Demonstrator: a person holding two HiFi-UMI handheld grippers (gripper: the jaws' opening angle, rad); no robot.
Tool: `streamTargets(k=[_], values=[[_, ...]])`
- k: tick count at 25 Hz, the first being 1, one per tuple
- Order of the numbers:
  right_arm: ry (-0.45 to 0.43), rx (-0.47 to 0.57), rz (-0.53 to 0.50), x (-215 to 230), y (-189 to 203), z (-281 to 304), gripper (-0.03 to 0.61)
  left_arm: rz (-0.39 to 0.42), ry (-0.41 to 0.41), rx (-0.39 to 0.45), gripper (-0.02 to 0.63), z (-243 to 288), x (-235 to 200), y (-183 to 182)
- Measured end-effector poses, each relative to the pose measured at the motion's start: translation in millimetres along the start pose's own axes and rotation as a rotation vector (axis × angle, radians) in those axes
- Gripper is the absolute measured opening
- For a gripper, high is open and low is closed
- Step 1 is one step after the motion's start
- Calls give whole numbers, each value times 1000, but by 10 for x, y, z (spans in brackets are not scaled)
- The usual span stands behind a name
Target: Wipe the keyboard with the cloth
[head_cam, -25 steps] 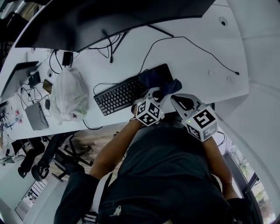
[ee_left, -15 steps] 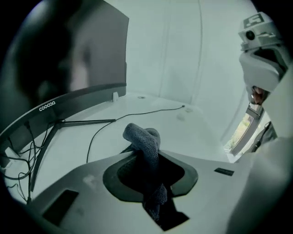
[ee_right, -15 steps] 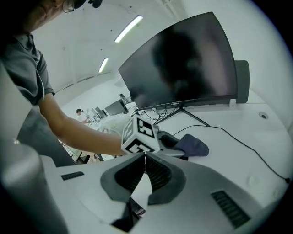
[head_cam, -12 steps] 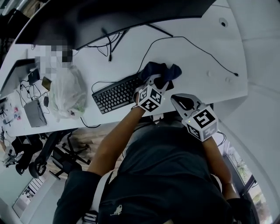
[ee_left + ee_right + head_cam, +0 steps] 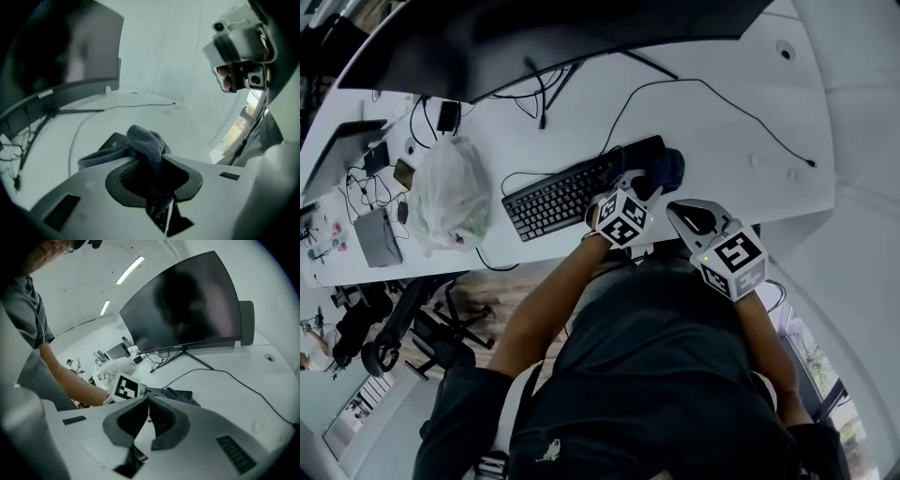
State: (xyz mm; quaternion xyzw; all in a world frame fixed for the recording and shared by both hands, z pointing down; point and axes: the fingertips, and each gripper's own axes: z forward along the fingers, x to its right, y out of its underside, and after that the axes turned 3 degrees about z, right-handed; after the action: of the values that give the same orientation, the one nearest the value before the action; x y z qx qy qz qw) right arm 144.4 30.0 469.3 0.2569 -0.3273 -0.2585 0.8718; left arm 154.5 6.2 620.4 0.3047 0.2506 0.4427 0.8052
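My left gripper (image 5: 643, 184) is clamped on the dark cloth (image 5: 667, 169), which lies bunched over the right end of the keyboard (image 5: 562, 195) on the white desk (image 5: 722, 122). My right gripper (image 5: 686, 217) hangs just beside it at the desk's front edge, jaws together with nothing between them. Recommendation: press the cloth flat onto the keys and draw it along the rows toward the uncovered left end in overlapping passes. Hazard: the keyboard may slide, so the idle right gripper could brace it.
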Motion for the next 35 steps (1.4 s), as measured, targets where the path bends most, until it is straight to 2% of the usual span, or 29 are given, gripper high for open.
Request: streamTargets(k=[2,4,6,7,8,10,12,15,18,22,24,27,35], values=[[7,-1,0,-18,4,8,9,-12,57,-16,74,42,83,59],[14,3,-7,-26,-42,7,9,23,124,-47,74,26,298,138],[20,11,-23,-36,-113,10,9,112,222,-115,74,5,647,327],[20,14,-31,-55,-148,15,9,163,258,-144,74,-18,817,434],[20,17,-40,-80,-186,22,9,179,273,-157,74,-57,929,513],[17,22,-59,-136,-272,32,9,79,243,-133,74,-196,916,547],[16,20,-78,-183,-339,43,9,-39,178,-62,74,-419,693,455],[13,11,-102,-270,-403,99,9,-141,93,89,74,-915,252,161],[5,14,-150,-413,-543,186,9,-279,16,262,74,-1485,-211,-110],[1,26,-202,-619,-715,283,9,-401,-97,431,74,-2180,-633,-224],[2,25,-221,-706,-769,339,9,-431,-132,475,74,-2425,-721,-195],[-3,21,-243,-799,-823,433,9,-430,-155,491,74,-2627,-748,-105],[-106,87,-331,-1250,-1049,661,9,-386,-75,523,74,-2796,-628,-185]])
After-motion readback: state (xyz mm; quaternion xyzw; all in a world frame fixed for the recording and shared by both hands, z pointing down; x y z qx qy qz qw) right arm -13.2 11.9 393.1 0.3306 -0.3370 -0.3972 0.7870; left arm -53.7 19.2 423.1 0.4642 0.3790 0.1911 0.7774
